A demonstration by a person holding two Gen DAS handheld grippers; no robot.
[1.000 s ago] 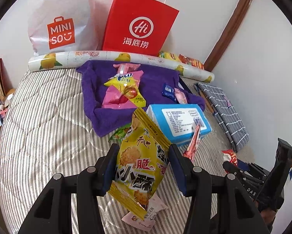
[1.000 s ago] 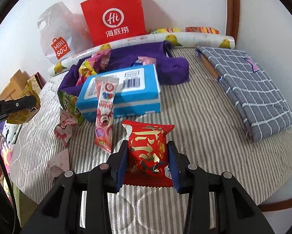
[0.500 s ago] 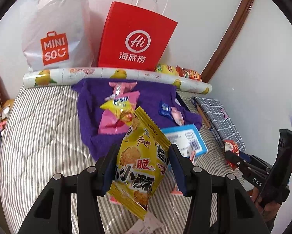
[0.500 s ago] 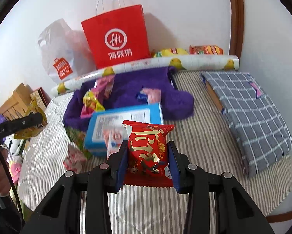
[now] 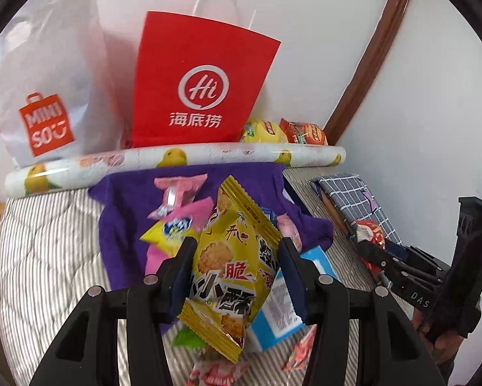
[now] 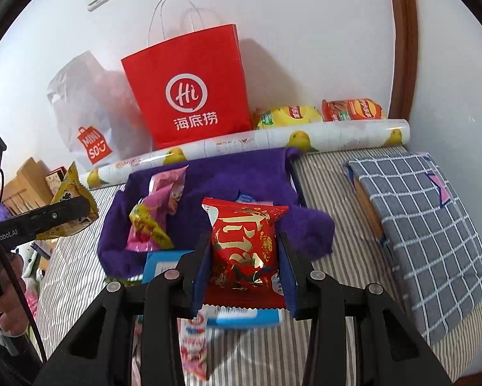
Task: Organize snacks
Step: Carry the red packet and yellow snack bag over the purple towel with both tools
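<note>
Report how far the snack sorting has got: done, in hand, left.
Done: several packets already lie on the purple towel, including a pink and yellow one.
In hand: the left gripper grips a yellow snack pack; the right gripper grips a red snack pack, both above the bed.
Left: the blue box and loose packets on the striped mattress.

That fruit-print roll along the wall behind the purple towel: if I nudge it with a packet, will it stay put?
Probably not firmly. The fruit-print roll is a long cylinder lying on its side on the striped mattress, so it may roll. The red paper bag and the wall behind would likely stop it going back. Its glossy wrap looks slippery.
</note>
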